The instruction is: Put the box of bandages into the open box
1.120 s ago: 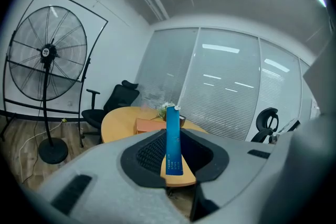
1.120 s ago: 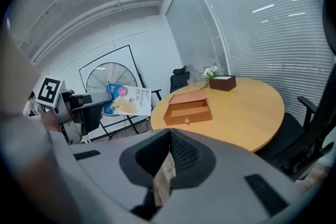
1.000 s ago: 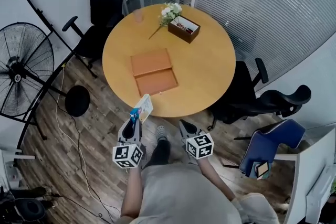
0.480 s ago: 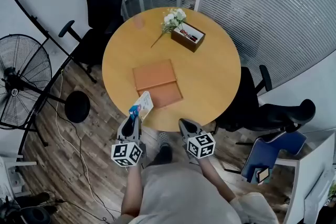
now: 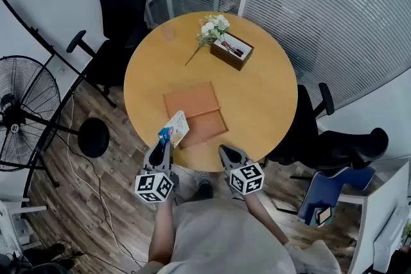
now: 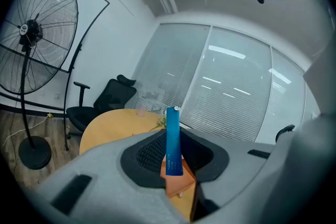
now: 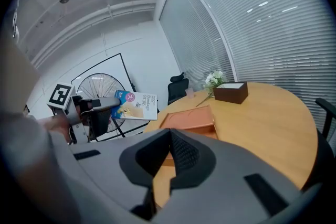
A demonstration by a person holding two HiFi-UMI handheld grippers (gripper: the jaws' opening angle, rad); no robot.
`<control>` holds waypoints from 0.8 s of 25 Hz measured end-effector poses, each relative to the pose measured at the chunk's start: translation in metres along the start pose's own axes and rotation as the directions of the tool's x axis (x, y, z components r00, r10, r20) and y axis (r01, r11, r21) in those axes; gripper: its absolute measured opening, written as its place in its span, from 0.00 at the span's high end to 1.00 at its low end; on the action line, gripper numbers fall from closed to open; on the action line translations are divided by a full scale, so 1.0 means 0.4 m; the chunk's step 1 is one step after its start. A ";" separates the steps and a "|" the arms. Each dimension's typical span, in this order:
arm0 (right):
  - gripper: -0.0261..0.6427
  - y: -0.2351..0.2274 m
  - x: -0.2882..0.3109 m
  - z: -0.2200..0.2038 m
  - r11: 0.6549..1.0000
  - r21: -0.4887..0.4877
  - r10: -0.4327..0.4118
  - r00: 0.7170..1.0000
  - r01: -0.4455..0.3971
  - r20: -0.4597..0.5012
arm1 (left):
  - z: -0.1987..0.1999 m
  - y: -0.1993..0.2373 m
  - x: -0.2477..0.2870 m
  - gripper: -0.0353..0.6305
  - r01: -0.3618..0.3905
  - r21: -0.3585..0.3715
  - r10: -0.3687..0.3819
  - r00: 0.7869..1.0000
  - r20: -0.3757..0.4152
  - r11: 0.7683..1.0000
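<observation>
The box of bandages (image 5: 174,128), white and blue, stands on edge in my left gripper (image 5: 165,140), which is shut on it. In the left gripper view its blue narrow side (image 6: 174,139) rises between the pads. It hangs over the round table's near edge (image 5: 138,122), just left of the orange open box (image 5: 194,111), whose lid lies flat. My right gripper (image 5: 225,153) is at the near edge too, shut and holding nothing; its view shows the open box (image 7: 191,119) ahead and the bandage box (image 7: 135,105) to the left.
A brown box (image 5: 231,51) with white flowers (image 5: 212,26) and a pink cup (image 5: 168,32) sit at the table's far side. Black office chairs (image 5: 122,3) (image 5: 334,144) flank the table. A floor fan (image 5: 26,112) and a round black base (image 5: 94,137) stand left.
Both grippers have moved forward toward the table. The bandage box, earlier short of the near edge, now hangs over it beside the open box. Both grips are unchanged.
</observation>
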State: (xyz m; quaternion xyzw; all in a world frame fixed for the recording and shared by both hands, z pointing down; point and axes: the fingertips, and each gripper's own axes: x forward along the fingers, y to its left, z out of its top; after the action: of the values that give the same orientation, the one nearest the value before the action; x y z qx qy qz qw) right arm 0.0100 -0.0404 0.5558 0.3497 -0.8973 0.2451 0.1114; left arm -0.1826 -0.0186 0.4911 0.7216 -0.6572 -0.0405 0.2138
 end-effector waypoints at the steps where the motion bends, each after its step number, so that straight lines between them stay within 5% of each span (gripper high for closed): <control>1: 0.97 -0.001 0.009 0.006 1.000 -0.002 -0.005 1.000 0.005 0.001 | 0.008 0.013 0.007 0.83 0.004 -0.002 -0.004 1.000 0.001 1.000; 20: 0.97 0.035 0.058 -0.069 0.994 -0.091 -0.069 0.991 0.059 -0.111 | -0.039 0.114 0.065 0.83 0.109 -0.215 -0.118 0.993 -0.029 0.971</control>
State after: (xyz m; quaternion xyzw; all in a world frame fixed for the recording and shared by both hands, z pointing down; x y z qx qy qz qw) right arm -0.0157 -0.0307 0.5829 0.3585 -0.8876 0.2216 0.1856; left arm -0.2161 -0.0419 0.5276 0.7316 -0.6022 -0.1077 0.3008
